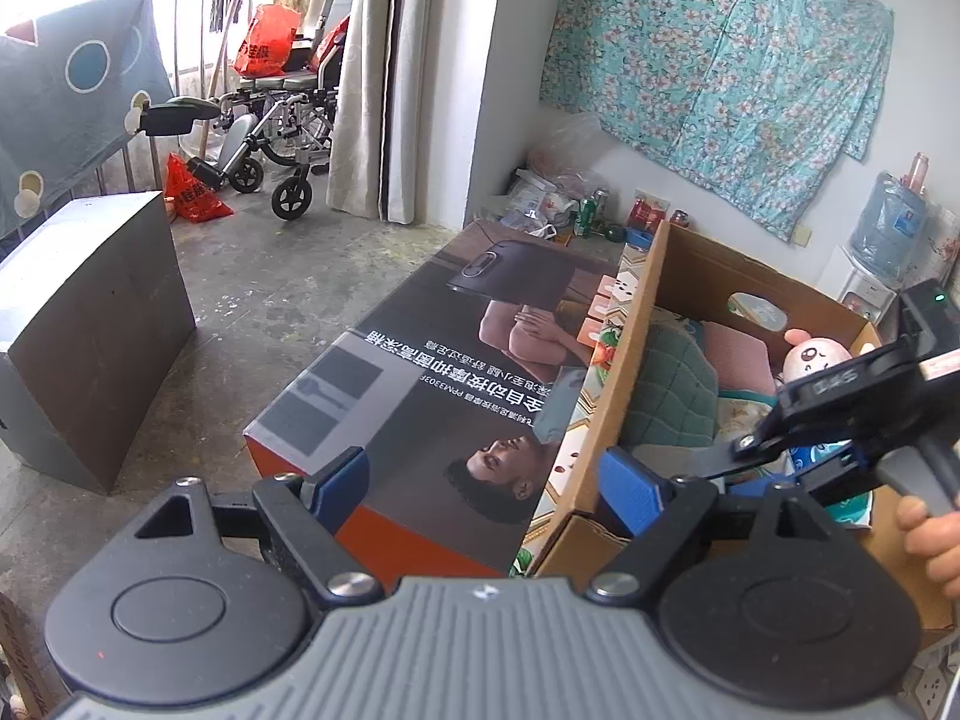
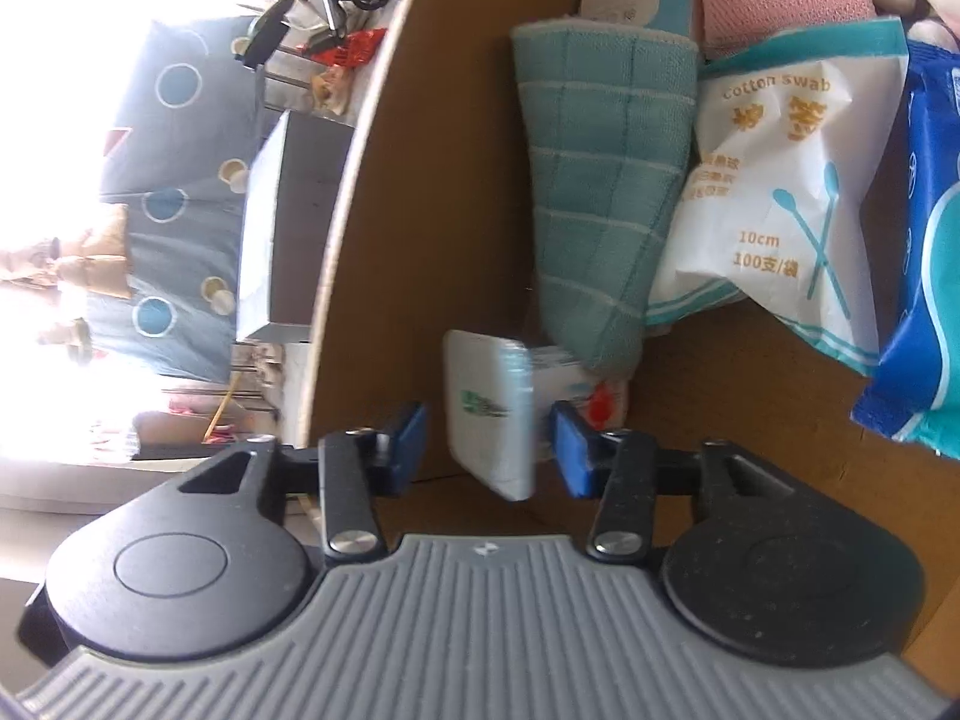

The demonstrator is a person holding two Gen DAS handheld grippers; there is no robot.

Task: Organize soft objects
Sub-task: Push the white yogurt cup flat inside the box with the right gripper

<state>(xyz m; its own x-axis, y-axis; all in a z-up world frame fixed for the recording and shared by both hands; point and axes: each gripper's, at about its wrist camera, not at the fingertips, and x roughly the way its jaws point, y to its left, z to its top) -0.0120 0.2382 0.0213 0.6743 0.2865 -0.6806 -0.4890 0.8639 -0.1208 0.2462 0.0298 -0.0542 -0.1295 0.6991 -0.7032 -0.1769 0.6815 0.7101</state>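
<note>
An open cardboard box holds soft things: a teal checked cloth, a white cotton swab bag, a blue wipes pack, a pink towel and a pink plush toy. My right gripper reaches down into the box, held by a hand. A small white tissue pack, blurred, stands between its blue pads, with a slim gap on each side. My left gripper hangs open and empty over the box's near wall. The right gripper shows beside it.
A large printed product box lies left of the cardboard box. A dark grey box stands on the concrete floor. A wheelchair is in the doorway. Cans and a water jug line the far wall.
</note>
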